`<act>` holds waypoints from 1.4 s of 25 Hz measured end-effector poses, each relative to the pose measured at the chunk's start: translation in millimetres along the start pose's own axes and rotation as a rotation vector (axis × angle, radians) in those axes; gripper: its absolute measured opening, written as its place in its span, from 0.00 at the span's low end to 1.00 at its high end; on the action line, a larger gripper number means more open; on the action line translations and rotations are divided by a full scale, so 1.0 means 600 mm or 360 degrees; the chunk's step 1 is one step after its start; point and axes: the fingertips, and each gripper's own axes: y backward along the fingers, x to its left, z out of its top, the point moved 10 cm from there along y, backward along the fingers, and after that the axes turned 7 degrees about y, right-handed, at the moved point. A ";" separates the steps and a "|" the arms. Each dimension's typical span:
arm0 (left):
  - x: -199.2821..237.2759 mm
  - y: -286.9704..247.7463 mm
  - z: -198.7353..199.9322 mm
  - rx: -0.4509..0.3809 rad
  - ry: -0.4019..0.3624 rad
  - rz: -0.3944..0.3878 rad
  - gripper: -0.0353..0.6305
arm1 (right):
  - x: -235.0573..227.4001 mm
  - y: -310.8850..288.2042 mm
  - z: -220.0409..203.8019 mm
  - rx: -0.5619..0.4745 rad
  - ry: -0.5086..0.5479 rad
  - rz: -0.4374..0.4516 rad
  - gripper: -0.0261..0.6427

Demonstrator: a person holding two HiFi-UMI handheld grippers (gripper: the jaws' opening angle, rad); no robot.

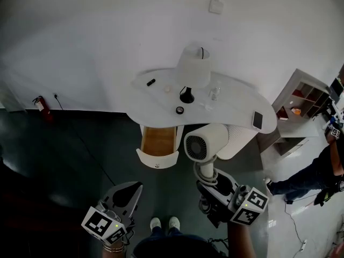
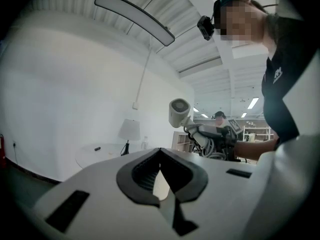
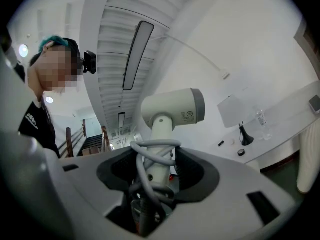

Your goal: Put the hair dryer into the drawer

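The white hair dryer (image 1: 207, 143) points its round grille up at me, and its cord is wound round the handle. My right gripper (image 1: 207, 180) is shut on that handle, which shows between its pads in the right gripper view (image 3: 155, 176). It holds the dryer in the air just right of the open drawer (image 1: 157, 159), whose wooden inside shows under the white table (image 1: 236, 105). My left gripper (image 1: 134, 190) hangs lower left of the drawer, jaws together with nothing in them. From the left gripper view the hair dryer (image 2: 179, 112) appears off to the right.
On the table stand a white lamp (image 1: 194, 66), a clear bottle (image 1: 215, 93), a phone (image 1: 258, 120) and small dark items. A shelf unit (image 1: 303, 98) and another person (image 1: 317, 173) are at the right. A fire extinguisher (image 1: 40, 104) leans at the left wall.
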 end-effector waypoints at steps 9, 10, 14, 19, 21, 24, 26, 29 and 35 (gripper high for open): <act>-0.007 -0.004 -0.001 -0.0007 -0.0009 0.0091 0.07 | -0.021 0.017 0.002 0.0043 -0.0010 -0.0009 0.38; -0.009 -0.005 -0.002 -0.0011 -0.0013 0.0099 0.07 | -0.024 0.019 0.002 0.0043 -0.0009 -0.0006 0.38; -0.018 -0.010 -0.010 -0.0024 -0.0027 0.0122 0.07 | -0.037 0.028 0.003 0.0048 0.0009 -0.0007 0.38; -0.028 -0.014 -0.018 -0.0019 -0.0031 0.0160 0.07 | -0.052 0.038 0.000 0.0073 0.0000 -0.0009 0.38; -0.033 -0.016 -0.019 -0.0017 -0.0034 0.0170 0.07 | -0.056 0.040 0.001 0.0074 0.0008 -0.0002 0.39; -0.036 -0.019 -0.019 -0.0005 -0.0047 0.0171 0.07 | -0.065 0.036 0.003 0.0082 0.0007 0.0014 0.38; -0.032 -0.021 -0.019 0.0003 -0.0044 0.0178 0.07 | -0.073 0.028 0.002 0.0091 -0.0005 0.0016 0.38; -0.021 -0.026 -0.022 0.0014 -0.0016 0.0189 0.07 | -0.083 0.015 -0.002 0.0113 -0.0029 0.0010 0.38; 0.030 -0.051 -0.014 0.0018 -0.0007 0.0155 0.07 | -0.101 -0.026 -0.003 0.0137 -0.0042 -0.0006 0.38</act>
